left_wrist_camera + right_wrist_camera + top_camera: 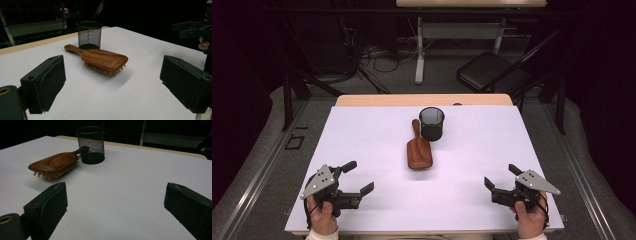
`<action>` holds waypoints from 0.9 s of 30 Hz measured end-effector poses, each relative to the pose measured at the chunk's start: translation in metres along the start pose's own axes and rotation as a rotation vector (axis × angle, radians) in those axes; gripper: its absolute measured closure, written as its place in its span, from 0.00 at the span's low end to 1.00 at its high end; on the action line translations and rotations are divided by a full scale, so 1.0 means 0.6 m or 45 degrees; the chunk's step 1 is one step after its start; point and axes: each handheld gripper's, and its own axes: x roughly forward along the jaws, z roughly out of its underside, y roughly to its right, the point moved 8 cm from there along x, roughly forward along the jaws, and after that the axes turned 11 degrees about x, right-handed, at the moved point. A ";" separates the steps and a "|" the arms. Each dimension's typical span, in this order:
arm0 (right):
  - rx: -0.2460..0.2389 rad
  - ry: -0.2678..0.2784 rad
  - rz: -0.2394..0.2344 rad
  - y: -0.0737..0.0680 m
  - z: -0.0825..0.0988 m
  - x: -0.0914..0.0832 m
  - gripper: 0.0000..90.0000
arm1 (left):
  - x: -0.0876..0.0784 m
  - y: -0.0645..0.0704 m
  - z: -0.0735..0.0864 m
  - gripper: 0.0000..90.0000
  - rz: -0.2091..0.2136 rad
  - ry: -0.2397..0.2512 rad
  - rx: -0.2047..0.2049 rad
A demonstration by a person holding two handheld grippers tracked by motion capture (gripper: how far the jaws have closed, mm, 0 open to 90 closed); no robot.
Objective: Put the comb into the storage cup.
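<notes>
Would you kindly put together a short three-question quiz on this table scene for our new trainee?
1. True or false: the wooden hairbrush lies bristles down.
2. Which stands farther from the person, the brush or the black mesh cup?
3. The left gripper and right gripper are: A) both open, B) both shut, C) one holding the brush.

Key: 1. True. 2. The mesh cup. 3. A, both open with nothing between the jaws.

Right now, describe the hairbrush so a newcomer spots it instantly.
On the white table, look near the middle, just in front of the black mesh cup. The hairbrush lies bristles down, its handle beside the cup. It is the only brown wooden thing there.
</notes>
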 end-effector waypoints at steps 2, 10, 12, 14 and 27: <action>0.004 -0.012 0.001 0.002 0.004 0.003 0.05 | 0.003 -0.003 0.000 0.07 -0.016 0.000 -0.010; 0.007 -0.022 -0.003 0.002 0.006 0.003 0.06 | 0.016 -0.009 0.009 0.07 -0.026 -0.058 -0.085; 0.004 -0.019 -0.005 0.001 0.005 0.004 0.06 | 0.018 -0.008 0.008 0.07 -0.011 -0.064 -0.083; -0.003 -0.024 -0.005 -0.001 0.004 0.007 0.06 | 0.023 -0.008 0.007 0.07 -0.005 -0.084 -0.090; -0.013 -0.042 -0.016 -0.008 0.007 0.011 0.07 | 0.062 -0.021 -0.009 0.04 -0.020 -0.201 -0.098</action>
